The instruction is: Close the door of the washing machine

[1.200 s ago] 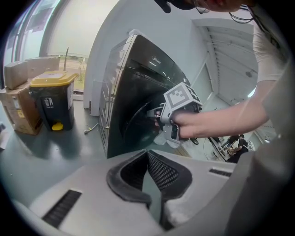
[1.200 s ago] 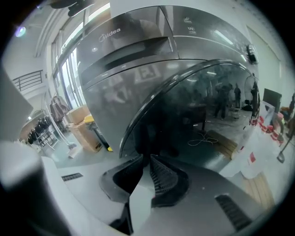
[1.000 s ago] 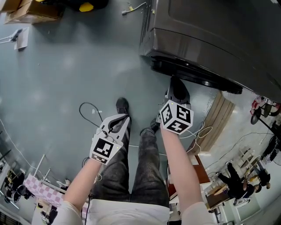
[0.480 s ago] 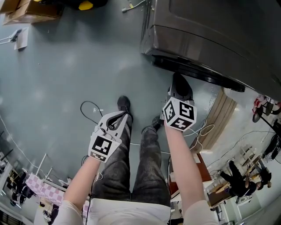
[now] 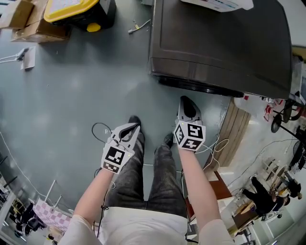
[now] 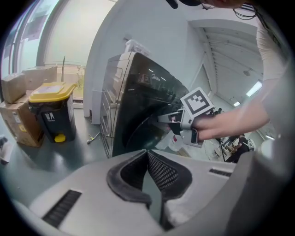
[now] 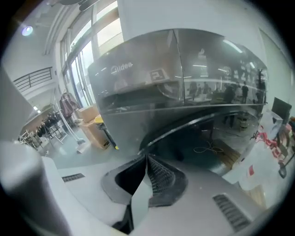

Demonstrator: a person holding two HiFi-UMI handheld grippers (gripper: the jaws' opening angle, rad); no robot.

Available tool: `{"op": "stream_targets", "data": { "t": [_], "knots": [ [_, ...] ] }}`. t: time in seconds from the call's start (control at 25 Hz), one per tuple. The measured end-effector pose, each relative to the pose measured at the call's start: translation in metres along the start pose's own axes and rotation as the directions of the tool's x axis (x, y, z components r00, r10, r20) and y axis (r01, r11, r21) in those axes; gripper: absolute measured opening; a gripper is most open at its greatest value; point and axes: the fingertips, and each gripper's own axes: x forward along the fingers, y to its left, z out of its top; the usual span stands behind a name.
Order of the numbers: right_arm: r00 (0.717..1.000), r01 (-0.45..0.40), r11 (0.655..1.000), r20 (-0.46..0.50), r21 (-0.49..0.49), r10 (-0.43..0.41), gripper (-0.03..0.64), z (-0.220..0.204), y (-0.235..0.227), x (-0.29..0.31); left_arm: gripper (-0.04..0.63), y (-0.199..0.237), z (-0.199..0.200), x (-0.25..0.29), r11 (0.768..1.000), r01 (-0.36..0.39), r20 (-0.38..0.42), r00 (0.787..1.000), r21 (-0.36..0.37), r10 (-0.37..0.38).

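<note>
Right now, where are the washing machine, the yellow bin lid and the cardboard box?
washing machine (image 5: 220, 43): head view, on its dark top panel.
yellow bin lid (image 6: 53, 88): left gripper view, on the lid's top.
cardboard box (image 5: 43, 31): head view, on its brown top face.

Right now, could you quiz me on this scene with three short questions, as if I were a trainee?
1. True or false: the right gripper holds a cloth.
2. The bin beside the boxes has a top of which colour? A red, B yellow, C blue.
3. Fill in: the gripper nearer the washer is the ____ one.
Key: 1 false, its jaws are shut on nothing. 2 B. 3 right; the left gripper is farther off.
</note>
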Motion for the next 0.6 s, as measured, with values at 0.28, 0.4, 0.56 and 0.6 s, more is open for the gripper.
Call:
{"op": "stream_targets", "data": {
  "t": [0.28,0.4,0.56,0.6],
  "knots": [
    [0.997,-0.077,0.996,0.006,-0.047,0.077,0.036,0.048,0.027,-0.087,0.009,-0.021,0.078,-0.058,0.999,-0.009,0.022,1.0,0.054,0.008],
    [0.996,-0.081,0.994,0.017,-0.069,0.083,0.036,0.073,0.033,-0.129,0.009,-0.034,0.11,-0.085,0.997,-0.009,0.053,0.999,0.082,0.004],
    [0.996,-0.07,0.994,0.043,-0.079,0.073,0.036,0.111,0.036,-0.186,0.009,-0.057,0.154,-0.124,0.994,0.0,0.12,0.993,0.11,-0.013],
    [0.996,-0.066,0.994,0.046,-0.083,0.07,0.036,0.119,0.037,-0.2,0.009,-0.063,0.165,-0.134,0.994,0.005,0.135,0.991,0.112,-0.02]
  ]
}}
